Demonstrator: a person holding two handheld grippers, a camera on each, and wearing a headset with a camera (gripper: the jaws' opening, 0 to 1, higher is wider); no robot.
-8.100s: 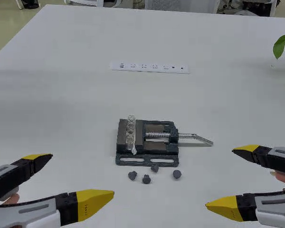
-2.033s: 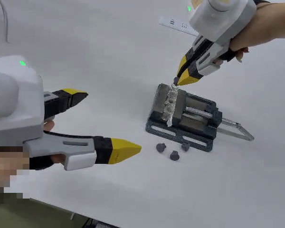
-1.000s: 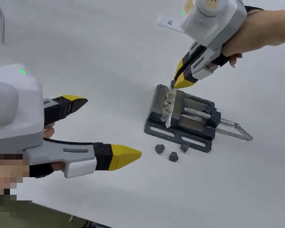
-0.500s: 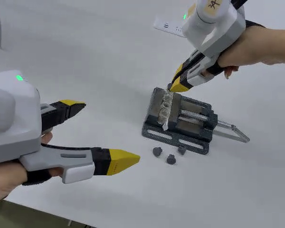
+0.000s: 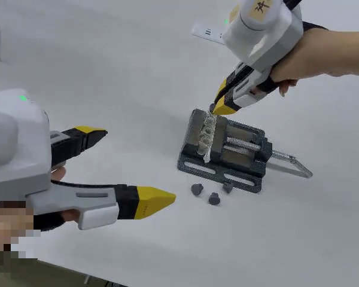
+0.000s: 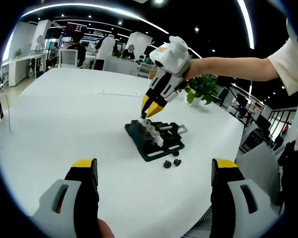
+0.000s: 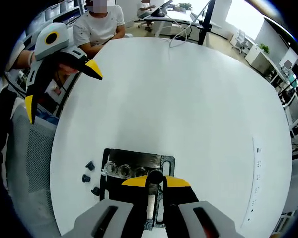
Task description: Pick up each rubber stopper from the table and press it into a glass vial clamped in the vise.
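Between the narrowed jaws of the right gripper, bottom centre of the right gripper view: one dark rubber stopper, pinched at the yellow tips. It sat at the end of a row of glass vials; whether it touched a vial could not be told. The vials stood clamped in a dark vise, centre of the head view. Three loose stoppers lay close together on the white table, just below the vise in that frame. Left gripper, lower left of the head view: jaws spread wide, holding nothing, well apart from the vise. A white power strip lay at the top edge.
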